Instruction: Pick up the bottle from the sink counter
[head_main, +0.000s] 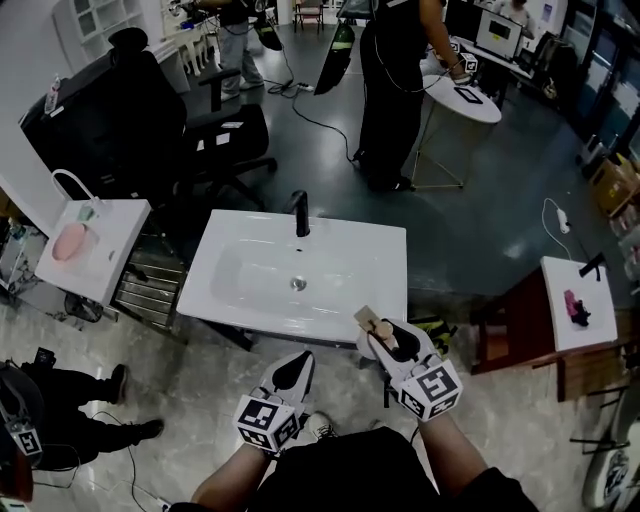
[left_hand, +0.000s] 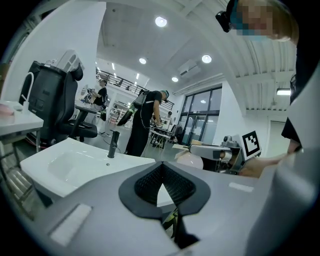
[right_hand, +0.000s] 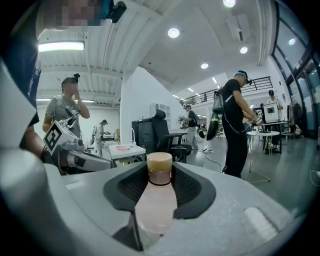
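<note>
Bottle (right_hand: 156, 205) sat lengthwise in our right gripper (right_hand: 160, 172), cap (right_hand: 159, 161) forward, jaws clamped on it; we had the left gripper (left_hand: 162, 172) shut, empty, alongside.

Bottle (right_hand: 156, 199) base hidden inside right claw (right_hand: 159, 181), person (head_main: 62, 395) at head view's left edge — cut off

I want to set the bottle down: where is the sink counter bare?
Bare: the ledge of the sink counter right of the basin, and the back strip either side of the faucet. Crowded: the front right corner, where the right gripper holds the bottle.
</note>
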